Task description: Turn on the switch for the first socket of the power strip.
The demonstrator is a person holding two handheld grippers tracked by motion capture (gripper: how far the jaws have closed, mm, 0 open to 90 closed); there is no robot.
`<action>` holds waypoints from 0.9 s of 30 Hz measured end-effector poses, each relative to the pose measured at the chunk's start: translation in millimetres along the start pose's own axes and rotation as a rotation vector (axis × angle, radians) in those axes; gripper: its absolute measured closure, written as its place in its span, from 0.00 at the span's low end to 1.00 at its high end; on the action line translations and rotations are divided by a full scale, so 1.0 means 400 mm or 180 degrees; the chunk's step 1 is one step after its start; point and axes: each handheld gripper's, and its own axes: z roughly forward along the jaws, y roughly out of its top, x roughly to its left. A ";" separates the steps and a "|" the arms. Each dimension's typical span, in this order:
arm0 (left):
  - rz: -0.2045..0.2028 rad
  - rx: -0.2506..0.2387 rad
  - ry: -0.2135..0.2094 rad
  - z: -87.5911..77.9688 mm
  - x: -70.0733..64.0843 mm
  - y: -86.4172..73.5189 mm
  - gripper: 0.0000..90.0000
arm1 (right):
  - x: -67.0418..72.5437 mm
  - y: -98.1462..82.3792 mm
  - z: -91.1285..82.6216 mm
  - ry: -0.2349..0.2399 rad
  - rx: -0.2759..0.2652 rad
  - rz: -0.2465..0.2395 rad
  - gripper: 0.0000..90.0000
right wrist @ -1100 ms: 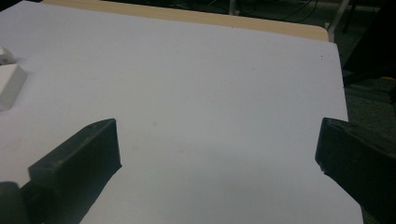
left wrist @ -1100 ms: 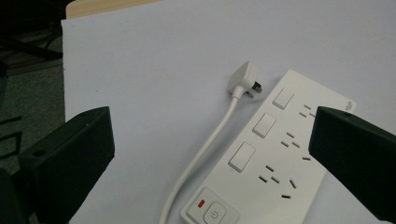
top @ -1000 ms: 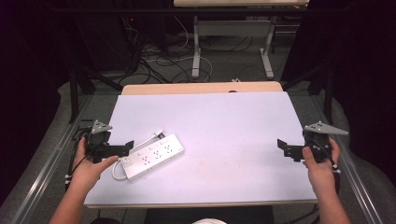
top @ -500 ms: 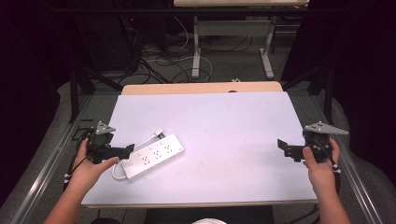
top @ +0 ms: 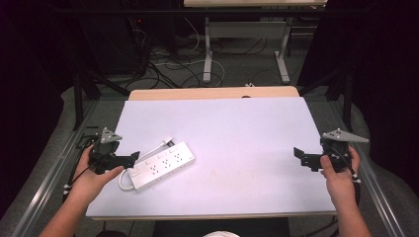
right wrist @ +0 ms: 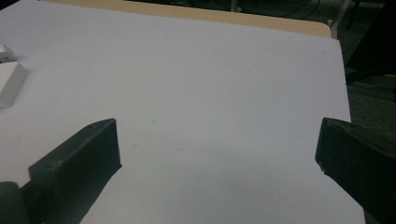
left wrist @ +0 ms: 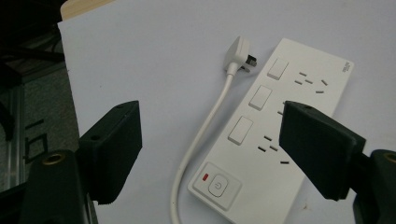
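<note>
Since one second ago, the left gripper (top: 129, 159) has advanced toward the power strip (top: 161, 165); its jaw tips now sit at the strip's near end in the high view. Its jaws are spread wide, nothing between them touching either pad. In the left gripper view the left gripper (left wrist: 210, 149) frames the power strip (left wrist: 275, 144), with the switch end and red indicator lowest in the picture. The strip's white cord (left wrist: 201, 140) curves up to the plug (left wrist: 239, 56), which lies on the sheet just beside the strip.

Right gripper (top: 302, 159): unchanged position at the table's right edge, jaws spread, holding nothing; in its own view the right gripper (right wrist: 217, 154) looks over bare white sheet (right wrist: 210, 84).

Power strip location: left-front part of the white sheet (top: 237, 128), lying flat, angled.
</note>
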 end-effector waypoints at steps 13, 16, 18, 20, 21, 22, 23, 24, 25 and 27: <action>-0.0075 0.0121 -0.0111 -0.011 0.005 -0.023 0.41 | 0.005 -0.002 0.005 0.0039 0.0046 -0.0013 0.00; -0.0194 0.0188 -0.0149 -0.011 0.007 -0.027 0.44 | 0.007 -0.003 0.008 0.0023 0.0050 -0.0032 0.00; -0.0261 0.0218 -0.0156 -0.012 0.005 -0.032 0.44 | 0.009 -0.004 0.008 0.0030 0.0080 -0.0015 0.00; -0.0294 0.0254 -0.0180 -0.009 0.002 -0.036 0.46 | 0.007 -0.005 0.011 0.0023 0.0056 -0.0009 0.00; -0.0343 0.0287 -0.0214 -0.008 0.000 -0.039 0.46 | 0.007 -0.005 0.011 0.0023 0.0056 -0.0009 0.00; -0.0332 0.0295 -0.0203 -0.005 -0.001 -0.041 0.47 | 0.006 -0.005 0.010 0.0025 0.0068 -0.0009 0.00; -0.0339 0.0321 -0.0202 -0.003 -0.001 -0.042 0.48 | 0.006 -0.006 0.011 0.0022 0.0066 -0.0015 0.00; -0.0376 0.0371 -0.0247 -0.002 -0.001 -0.043 0.49 | 0.006 -0.007 0.013 0.0023 0.0072 -0.0018 0.00; -0.0397 0.0374 -0.0255 0.002 -0.001 -0.044 0.49 | 0.006 -0.007 0.013 0.0023 0.0072 -0.0018 0.00; -0.0522 0.0417 -0.0296 0.008 -0.003 -0.046 0.51 | 0.006 -0.007 0.014 0.0025 0.0081 -0.0029 0.00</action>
